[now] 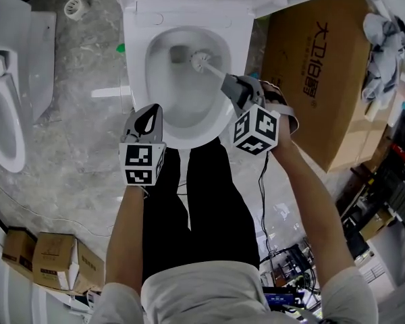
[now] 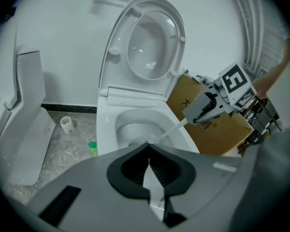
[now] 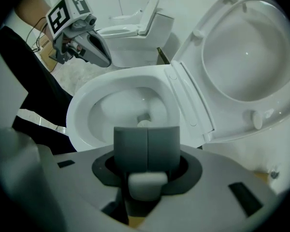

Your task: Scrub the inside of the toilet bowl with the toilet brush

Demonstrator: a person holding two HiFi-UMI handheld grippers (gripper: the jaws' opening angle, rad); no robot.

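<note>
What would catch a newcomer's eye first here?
An open white toilet bowl sits top centre, with a toilet brush poking into it, clamped in the right hand-held gripper. The left hand-held gripper hangs shut and empty by the near rim; a big cardboard box stands to the right.

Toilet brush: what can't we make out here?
- Brush head: head view, too small to tell whether bristles touch the bowl.
- Left gripper view: the left gripper hides the head; only the handle shows.
- Right gripper view: the shut right gripper covers the handle.
</note>
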